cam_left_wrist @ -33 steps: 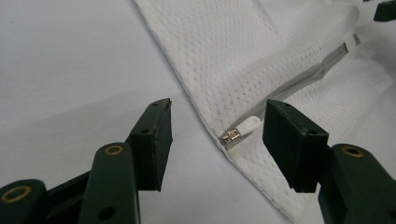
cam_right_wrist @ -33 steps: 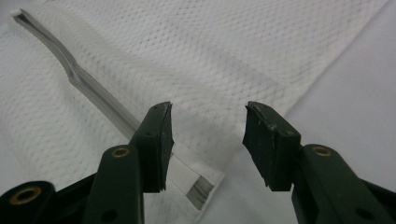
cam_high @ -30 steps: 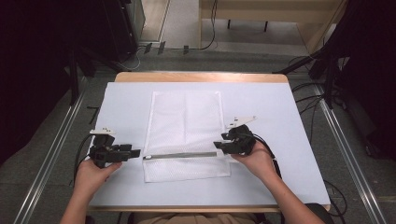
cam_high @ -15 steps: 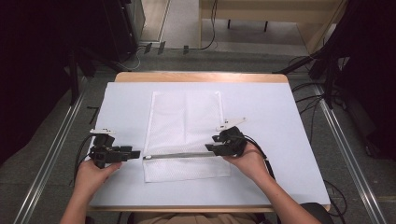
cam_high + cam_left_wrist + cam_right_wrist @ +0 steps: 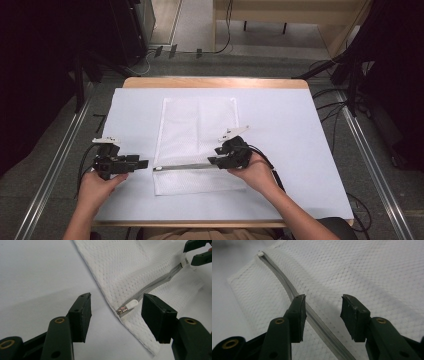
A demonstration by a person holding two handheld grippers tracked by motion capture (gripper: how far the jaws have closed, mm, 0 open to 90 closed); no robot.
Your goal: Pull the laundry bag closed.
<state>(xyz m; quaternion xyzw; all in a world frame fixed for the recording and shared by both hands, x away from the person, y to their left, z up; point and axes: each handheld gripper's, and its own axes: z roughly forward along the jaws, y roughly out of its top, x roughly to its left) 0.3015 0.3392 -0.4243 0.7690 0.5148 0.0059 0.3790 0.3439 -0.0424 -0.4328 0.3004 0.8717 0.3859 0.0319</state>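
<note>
Mesh bag (image 5: 197, 145) flat, zipper (image 5: 187, 166) between both grippers' released jaws; right's closing.

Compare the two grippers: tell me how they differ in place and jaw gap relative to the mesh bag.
The left gripper sits off the white mesh bag, on the bare table cover, aimed at the zipper pull; the right gripper sits over the bag, at the zipper's other end. The left's jaws stand wide, while the right's have just been closing and straddle the zipper track. Both are open, gripping nothing.
</note>
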